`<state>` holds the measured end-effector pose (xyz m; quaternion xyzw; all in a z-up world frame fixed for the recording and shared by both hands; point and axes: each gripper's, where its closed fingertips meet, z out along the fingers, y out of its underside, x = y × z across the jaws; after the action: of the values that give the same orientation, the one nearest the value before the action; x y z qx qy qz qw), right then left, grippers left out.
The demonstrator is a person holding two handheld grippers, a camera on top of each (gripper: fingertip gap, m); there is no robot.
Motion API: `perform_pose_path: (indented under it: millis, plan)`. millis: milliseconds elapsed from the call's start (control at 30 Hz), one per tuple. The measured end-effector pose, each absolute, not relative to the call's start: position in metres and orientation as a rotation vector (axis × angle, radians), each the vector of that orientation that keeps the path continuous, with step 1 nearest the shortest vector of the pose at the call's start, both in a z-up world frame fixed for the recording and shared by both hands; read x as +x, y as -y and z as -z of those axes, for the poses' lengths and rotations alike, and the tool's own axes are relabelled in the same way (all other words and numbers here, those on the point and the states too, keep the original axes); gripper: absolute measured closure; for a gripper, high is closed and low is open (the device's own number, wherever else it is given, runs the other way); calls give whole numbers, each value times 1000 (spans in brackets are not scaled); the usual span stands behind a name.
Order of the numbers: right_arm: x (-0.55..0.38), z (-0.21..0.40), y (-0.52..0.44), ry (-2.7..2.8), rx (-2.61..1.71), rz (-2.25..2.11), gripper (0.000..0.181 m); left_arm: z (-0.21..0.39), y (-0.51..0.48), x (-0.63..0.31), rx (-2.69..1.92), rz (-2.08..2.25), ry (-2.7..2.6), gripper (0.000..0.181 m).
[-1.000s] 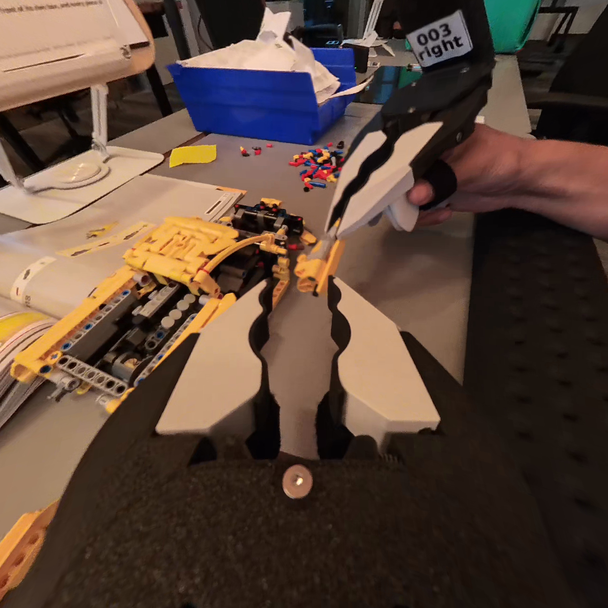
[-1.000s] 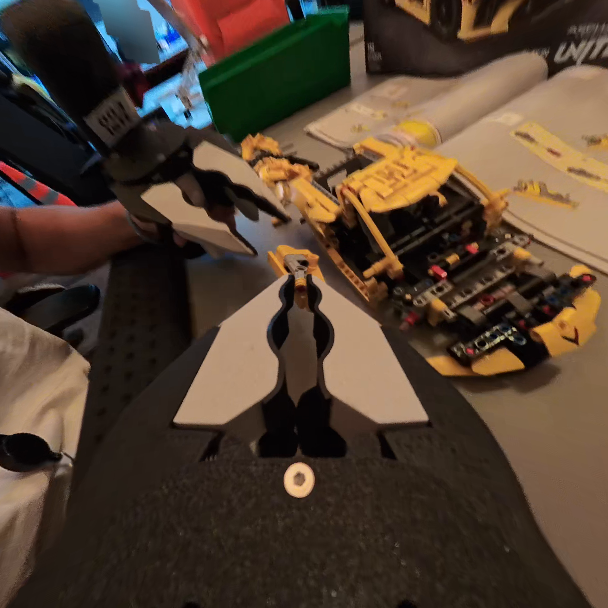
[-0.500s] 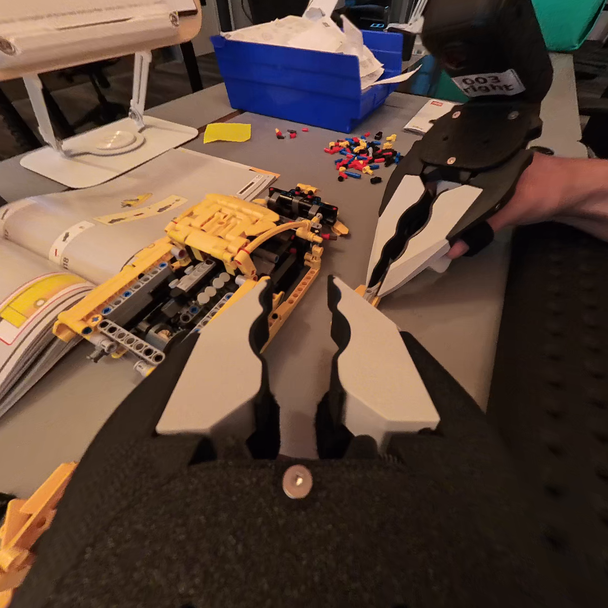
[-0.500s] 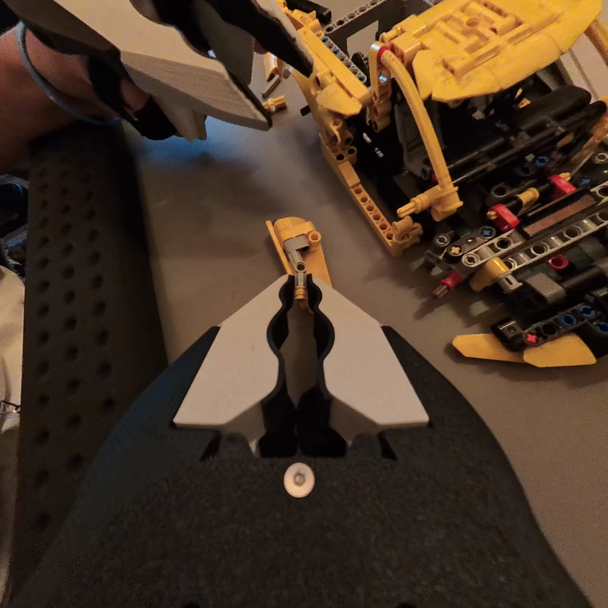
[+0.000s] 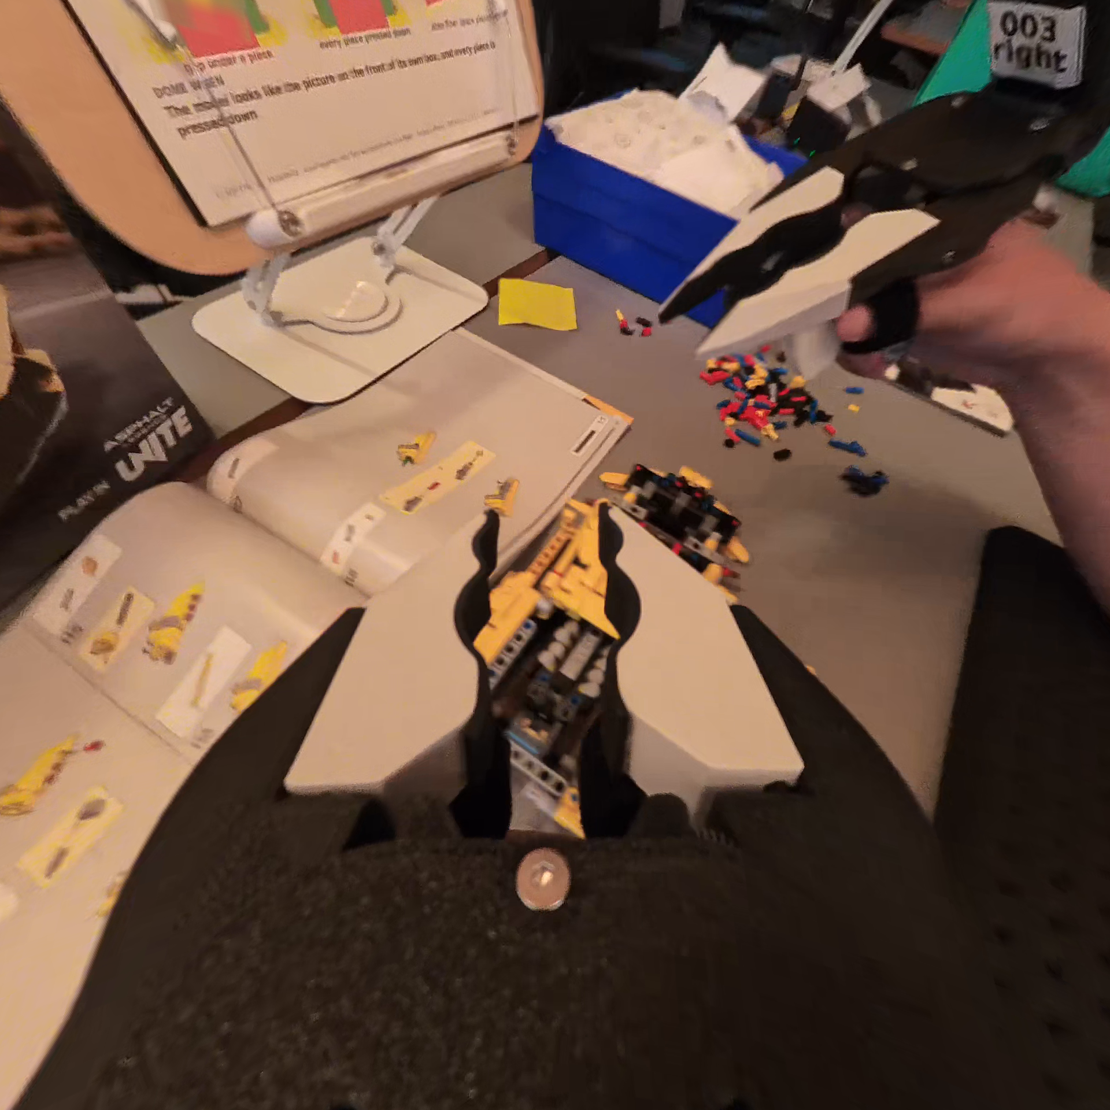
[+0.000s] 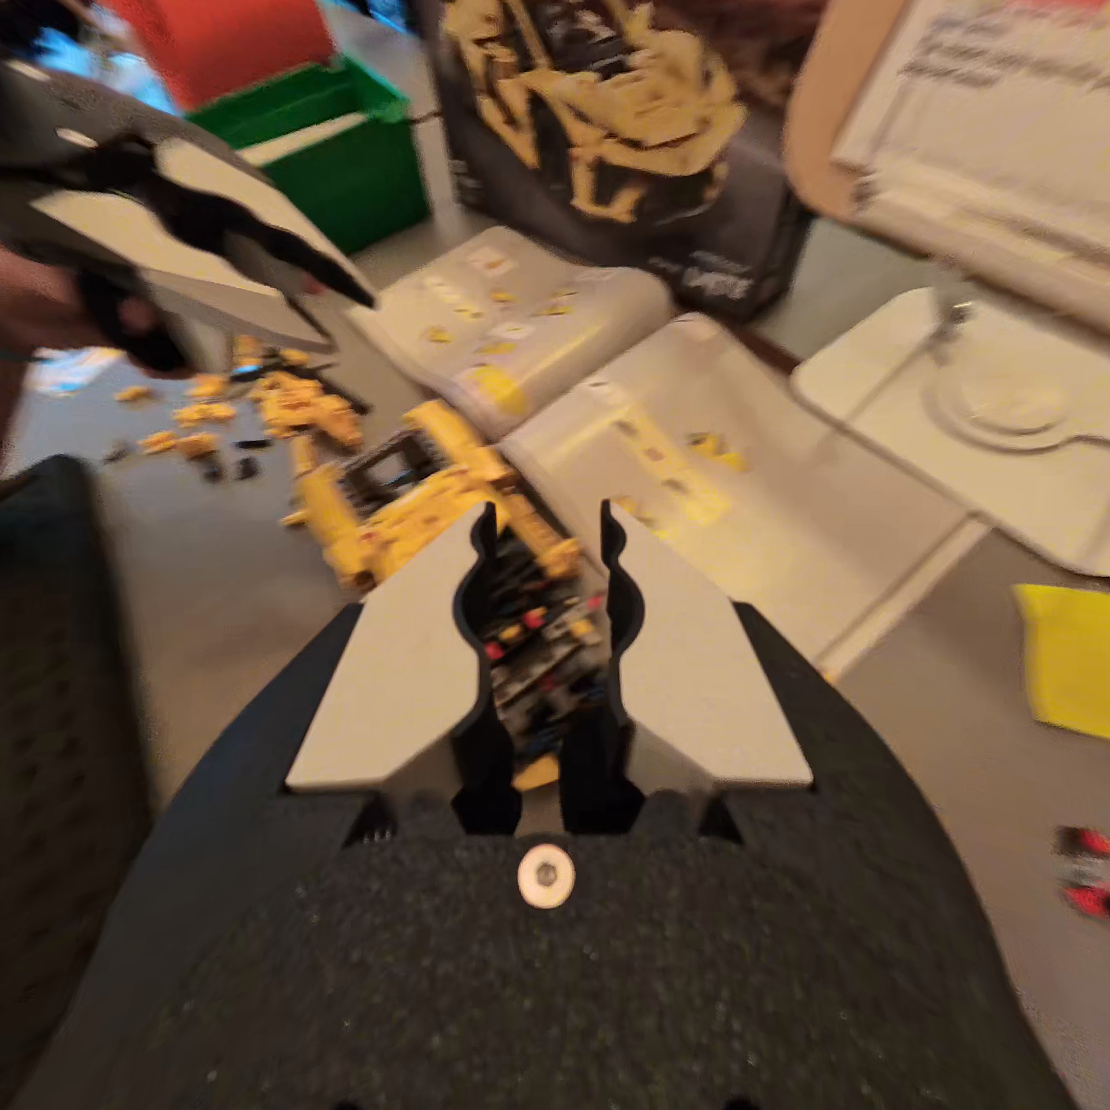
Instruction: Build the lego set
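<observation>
A: Left wrist view: left gripper (image 5: 545,528) spread, empty, hovering over the model (image 5: 576,576) mid-table beside the manual (image 5: 372,480), likely lining up a brace.

B: Right wrist view: right gripper (image 6: 546,516) likewise spread, empty; blurred model (image 6: 420,498) below.

Left gripper (image 5: 546,528) agape above yellow lego model (image 5: 564,606); right gripper (image 5: 703,300) raised, parted, empty

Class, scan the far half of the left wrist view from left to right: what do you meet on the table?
Dark set box → white stand base → yellow paper → blue bin → right gripper.
</observation>
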<state>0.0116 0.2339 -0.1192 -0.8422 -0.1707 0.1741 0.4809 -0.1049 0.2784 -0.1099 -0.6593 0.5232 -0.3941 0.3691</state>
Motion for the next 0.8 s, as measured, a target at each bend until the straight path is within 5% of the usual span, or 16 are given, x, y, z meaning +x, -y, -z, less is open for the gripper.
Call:
perform_pose_path:
  millis: [233, 800]
  plan:
    - [113, 199, -286, -44, -2272, -234, 151, 152, -358, -94, -1917, 897, -1251, 148]
    - [101, 254, -233, -364, -2543, -774, 150, 183, -377, -98, -1933, 963, -1074, 149]
